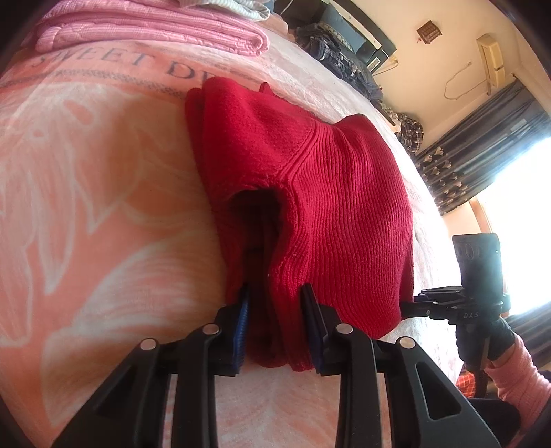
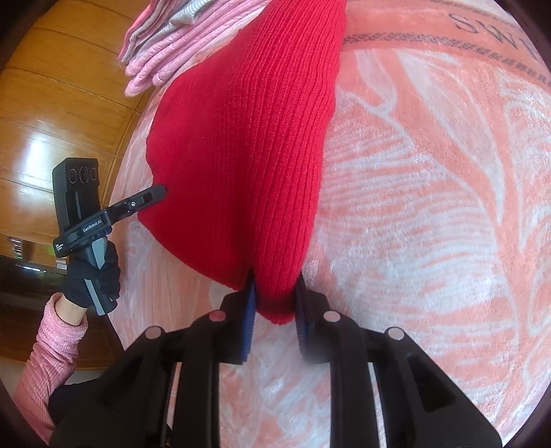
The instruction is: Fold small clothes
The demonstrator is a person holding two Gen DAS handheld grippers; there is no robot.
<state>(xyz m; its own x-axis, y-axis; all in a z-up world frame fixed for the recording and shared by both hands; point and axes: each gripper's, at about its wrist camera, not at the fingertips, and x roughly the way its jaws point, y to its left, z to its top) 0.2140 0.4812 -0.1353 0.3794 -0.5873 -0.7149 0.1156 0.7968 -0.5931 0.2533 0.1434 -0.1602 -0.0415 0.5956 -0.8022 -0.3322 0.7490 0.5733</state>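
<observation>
A small red knitted garment (image 1: 310, 193) lies partly lifted over the pink flowered blanket (image 1: 86, 206). My left gripper (image 1: 277, 303) is shut on one bunched corner of it, the blue pads pressing thick folds. In the right wrist view the same red garment (image 2: 241, 155) stretches up and away, and my right gripper (image 2: 275, 293) is shut on its other ribbed corner. The left gripper (image 2: 151, 196) shows there at the garment's left edge, held by a gloved hand (image 2: 93, 275). The right gripper (image 1: 416, 301) shows at the garment's right edge in the left wrist view.
A folded pink cloth stack (image 1: 155, 31) sits at the blanket's far end, also the pink stack (image 2: 179, 38) in the right view. Dark clothes (image 1: 341, 58) pile beyond the bed, by a curtained window (image 1: 482, 138). Wooden panelling (image 2: 62, 103) stands on the other side.
</observation>
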